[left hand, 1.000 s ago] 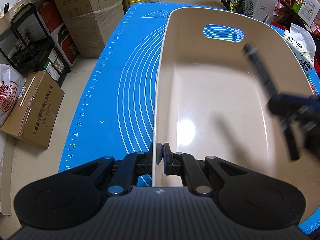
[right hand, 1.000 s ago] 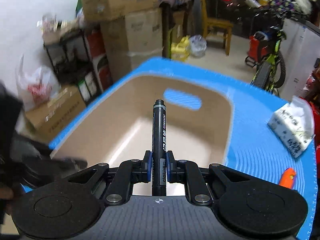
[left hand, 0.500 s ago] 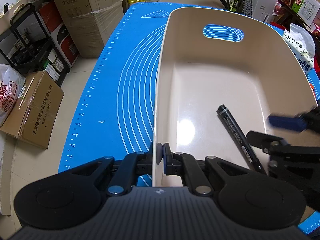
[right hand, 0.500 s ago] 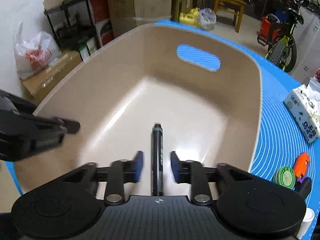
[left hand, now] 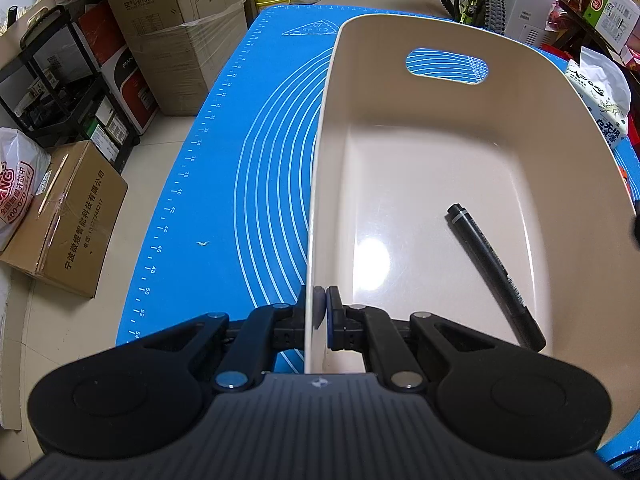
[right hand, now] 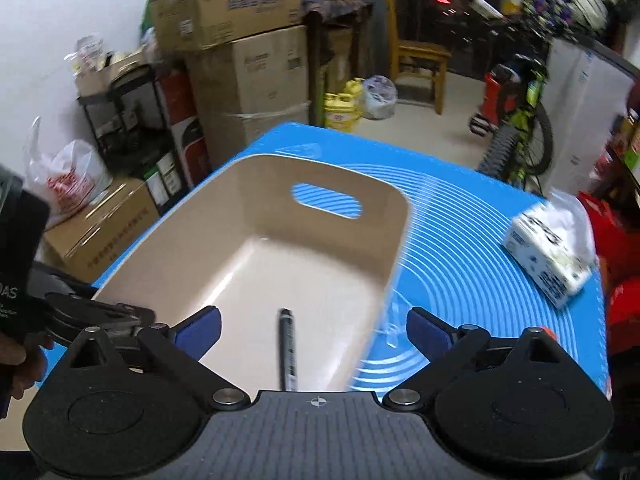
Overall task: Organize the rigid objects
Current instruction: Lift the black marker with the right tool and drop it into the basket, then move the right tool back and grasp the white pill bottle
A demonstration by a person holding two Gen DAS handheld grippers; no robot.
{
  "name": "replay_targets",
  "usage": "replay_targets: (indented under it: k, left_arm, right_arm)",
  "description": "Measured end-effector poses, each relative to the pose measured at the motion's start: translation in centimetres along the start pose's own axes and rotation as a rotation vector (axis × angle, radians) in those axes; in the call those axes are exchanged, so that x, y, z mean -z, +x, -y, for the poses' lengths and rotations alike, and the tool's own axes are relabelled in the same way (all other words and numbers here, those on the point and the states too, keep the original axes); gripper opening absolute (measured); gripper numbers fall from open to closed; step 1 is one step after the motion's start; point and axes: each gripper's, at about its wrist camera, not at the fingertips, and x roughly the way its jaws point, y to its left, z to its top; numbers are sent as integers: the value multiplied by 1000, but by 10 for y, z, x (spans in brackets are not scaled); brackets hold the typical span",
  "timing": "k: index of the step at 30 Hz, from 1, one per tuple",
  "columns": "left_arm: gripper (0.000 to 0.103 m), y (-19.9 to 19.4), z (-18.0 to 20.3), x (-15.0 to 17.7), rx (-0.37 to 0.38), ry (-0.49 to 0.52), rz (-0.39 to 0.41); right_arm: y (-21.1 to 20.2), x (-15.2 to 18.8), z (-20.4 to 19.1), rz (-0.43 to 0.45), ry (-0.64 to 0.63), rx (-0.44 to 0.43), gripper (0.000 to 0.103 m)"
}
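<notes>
Over the bin, the right hand-held gripper tilts down with jaws opening and nothing between them, left hand-held gripper clamped on the beige bin wall, black marker lying flat inside, on the blue-matted desk.

Bin open above; marker on floor; left gripper clamps its wall.

Black marker lies flat on the floor of the beige bin
</notes>
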Motion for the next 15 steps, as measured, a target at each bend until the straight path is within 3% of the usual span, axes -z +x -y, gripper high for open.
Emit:
replay_targets:
  k: [9,15]
  left_arm:
    - [8,0,-1,1,4,-6,-1]
    - [8,0,-3,0,7,-9,-1]
  right_arm:
    - [-27,23,72,-16,94,140,101]
    - [-33,48,119,-3,196,163,101]
